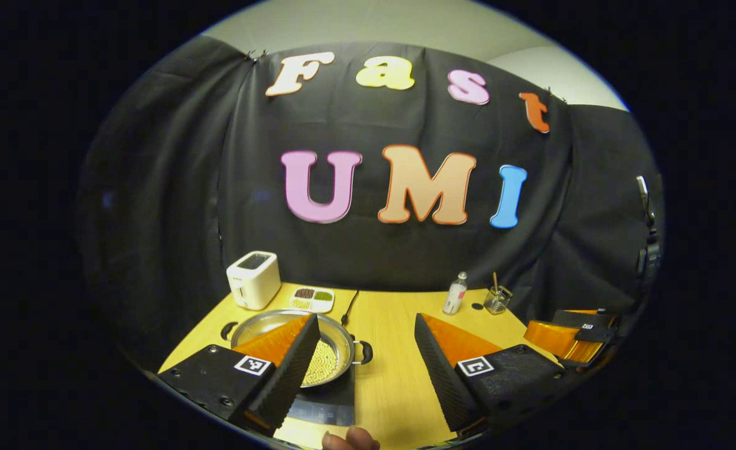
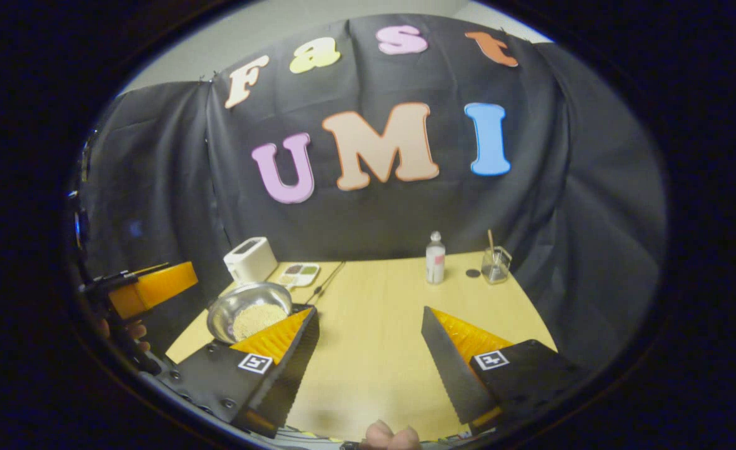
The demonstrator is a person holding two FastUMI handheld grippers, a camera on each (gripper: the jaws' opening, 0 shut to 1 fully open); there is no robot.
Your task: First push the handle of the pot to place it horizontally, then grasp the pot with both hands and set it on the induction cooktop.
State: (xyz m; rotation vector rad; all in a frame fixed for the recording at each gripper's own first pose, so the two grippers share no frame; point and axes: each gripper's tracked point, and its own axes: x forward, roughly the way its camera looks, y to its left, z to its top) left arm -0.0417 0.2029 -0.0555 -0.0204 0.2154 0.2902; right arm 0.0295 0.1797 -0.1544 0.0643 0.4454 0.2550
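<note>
A steel pot [image 1: 335,351] holding pale grains rests on the black induction cooktop [image 1: 327,403] at the table's near left. Its two black side handles [image 1: 363,352] point left and right. My left gripper [image 1: 367,320] is open and empty, raised above the table, and its left finger covers part of the pot. My right gripper [image 2: 368,310] is also open and empty over the bare table, with the pot [image 2: 249,315] off to its left. The right gripper's body [image 1: 568,337] shows at the right in the left gripper view. The left gripper's body [image 2: 149,287] shows at the left in the right gripper view, held by a hand [image 2: 124,331].
At the back left stand a white toaster [image 1: 253,279] and a small divided dish [image 1: 312,299], with a black cable [image 1: 349,306] beside them. A small bottle [image 1: 455,292] and a glass jar with a stick [image 1: 497,300] stand at the back right. The wooden table [image 1: 393,350] ends at the black cloth wall.
</note>
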